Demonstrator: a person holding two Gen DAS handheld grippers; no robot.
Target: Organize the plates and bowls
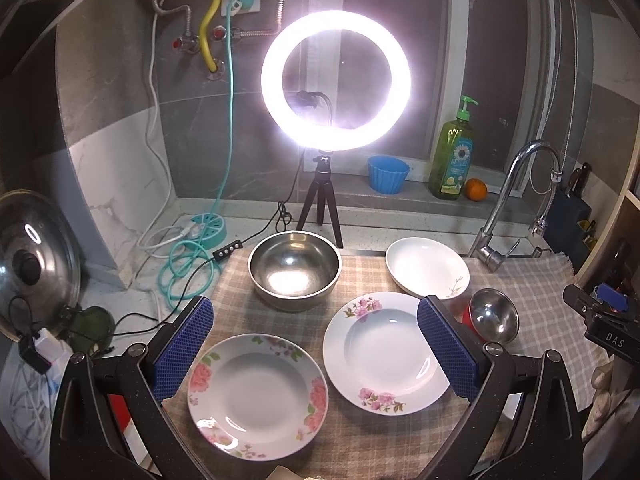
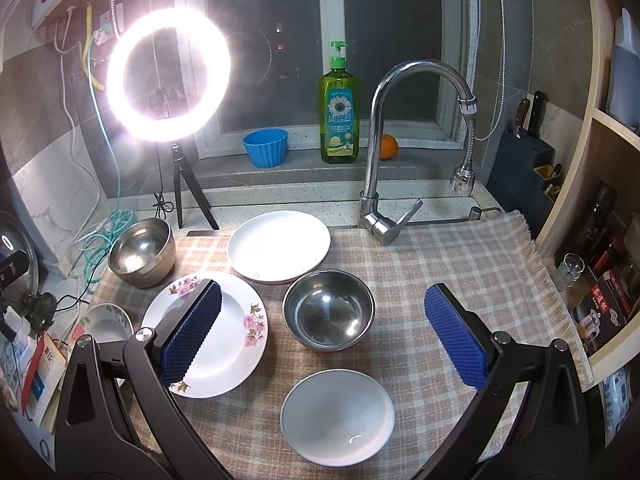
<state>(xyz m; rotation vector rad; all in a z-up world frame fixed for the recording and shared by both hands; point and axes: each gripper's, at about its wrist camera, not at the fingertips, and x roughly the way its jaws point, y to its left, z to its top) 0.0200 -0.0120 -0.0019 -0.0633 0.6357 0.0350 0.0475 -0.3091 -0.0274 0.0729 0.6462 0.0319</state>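
Note:
On a plaid cloth [image 1: 360, 432] lie a rose-patterned plate [image 1: 258, 396], a purple-flowered plate [image 1: 384, 354], a white plate [image 1: 427, 266], a large steel bowl [image 1: 295, 270] and a small steel bowl [image 1: 494, 314]. My left gripper [image 1: 315, 305] hangs open above the two flowered plates, holding nothing. In the right wrist view my right gripper [image 2: 324, 290] is open and empty over the small steel bowl [image 2: 329, 312]. A small white dish [image 2: 338, 416] lies nearest. The purple-flowered plate [image 2: 236, 344] is partly hidden behind one finger. The white plate [image 2: 280, 246], large bowl [image 2: 142, 252] and rose plate [image 2: 106, 322] lie beyond and to the left.
A lit ring light on a tripod [image 1: 336, 80] stands at the back. A faucet [image 2: 400, 140] rises at the cloth's far edge. Dish soap [image 2: 338, 108], a blue cup [image 2: 266, 148] and an orange [image 2: 388, 146] sit on the sill. Cables and a pot lid [image 1: 32, 264] are left; a knife block [image 2: 524, 152] and shelves are right.

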